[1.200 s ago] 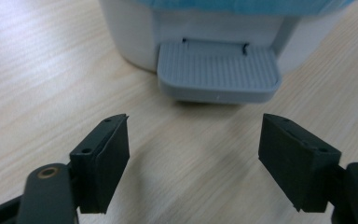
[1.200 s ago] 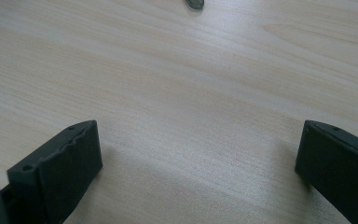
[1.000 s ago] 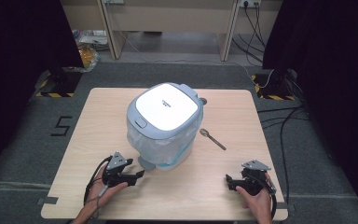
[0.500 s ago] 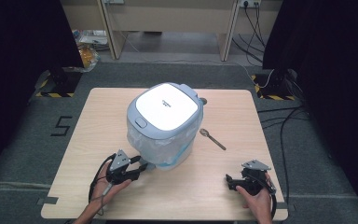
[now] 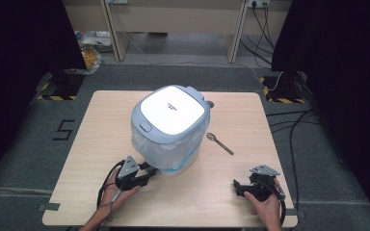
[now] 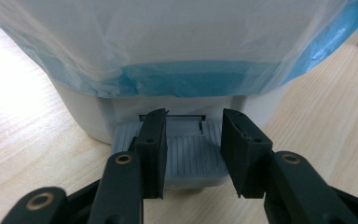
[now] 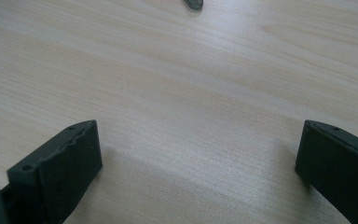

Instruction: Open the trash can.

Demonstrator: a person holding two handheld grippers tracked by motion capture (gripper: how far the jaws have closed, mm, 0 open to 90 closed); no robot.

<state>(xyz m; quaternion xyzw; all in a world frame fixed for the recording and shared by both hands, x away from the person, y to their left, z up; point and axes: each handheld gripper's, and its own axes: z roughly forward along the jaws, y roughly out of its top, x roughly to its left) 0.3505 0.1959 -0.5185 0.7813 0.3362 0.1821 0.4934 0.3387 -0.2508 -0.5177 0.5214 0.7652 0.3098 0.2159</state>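
Trouble is most likely at the left, where the left gripper point(image 5: 149, 174) lies low on the table point(image 5: 91, 144) with its tips at the foot of the pedal bin point(image 5: 171, 144). Its jaws have just been closing and now stand at a narrow gap. They clamp nothing: in the left gripper view they sit over the grey ribbed pedal point(image 6: 191, 158), which spreads wider than the left jaw, so they do not pinch its sides.

If the aim is to press the pedal, a push from tips this far forward could skid off the ribs. It could also shove the light bin backward rather than lift its lid point(image 5: 172, 109), which is shut. The blue-edged bag liner point(image 6: 168, 46) hangs close above the jaws, so a rising tip could snag or tear it.

The bin stands near the middle of the table, a little left of centre. Just right of it, apart from its base, lies a spoon point(image 5: 220, 143); a sliding bin might knock it.

At the far right the right gripper point(image 5: 238, 186) rests near the table's front edge, well apart from the bin. Its jaws are spread wide over bare wood and hold nothing. From there it cannot steady the bin if it tips.
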